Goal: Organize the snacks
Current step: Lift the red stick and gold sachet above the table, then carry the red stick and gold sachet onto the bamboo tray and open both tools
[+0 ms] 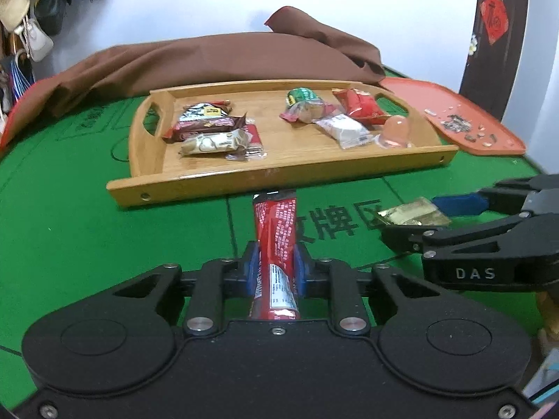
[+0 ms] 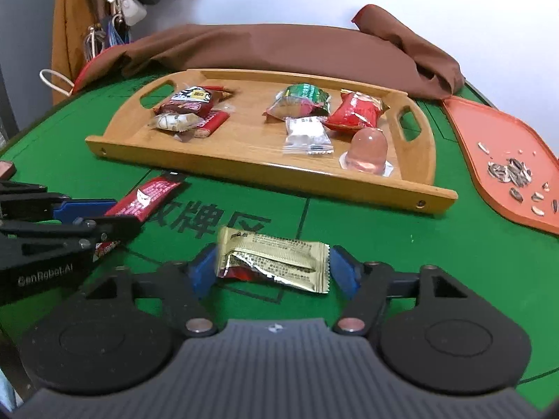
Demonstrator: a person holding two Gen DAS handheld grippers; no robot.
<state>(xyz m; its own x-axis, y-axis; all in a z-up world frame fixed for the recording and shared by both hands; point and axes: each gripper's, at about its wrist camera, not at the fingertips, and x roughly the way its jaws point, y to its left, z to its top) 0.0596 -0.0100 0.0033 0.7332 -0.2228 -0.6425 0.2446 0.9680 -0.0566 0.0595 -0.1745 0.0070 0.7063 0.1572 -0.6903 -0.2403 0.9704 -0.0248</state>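
My left gripper (image 1: 276,255) is shut on a long red snack bar (image 1: 276,220), which points toward the front rim of the wooden tray (image 1: 279,178). The right wrist view shows the same bar (image 2: 146,197) in the left gripper (image 2: 122,214) at the left edge. A gold foil packet (image 2: 276,258) lies on the green table between the blue pads of my right gripper (image 2: 274,265), which touch its two ends. The tray (image 2: 244,174) holds several wrapped snacks in two groups and a clear jelly cup (image 2: 367,150).
An orange tray (image 2: 489,132) with scattered sunflower seeds (image 2: 510,173) sits to the right of the wooden tray. A brown cloth (image 1: 209,59) is heaped behind the tray. Bags hang at the far left. Green felt lies bare in front of the tray.
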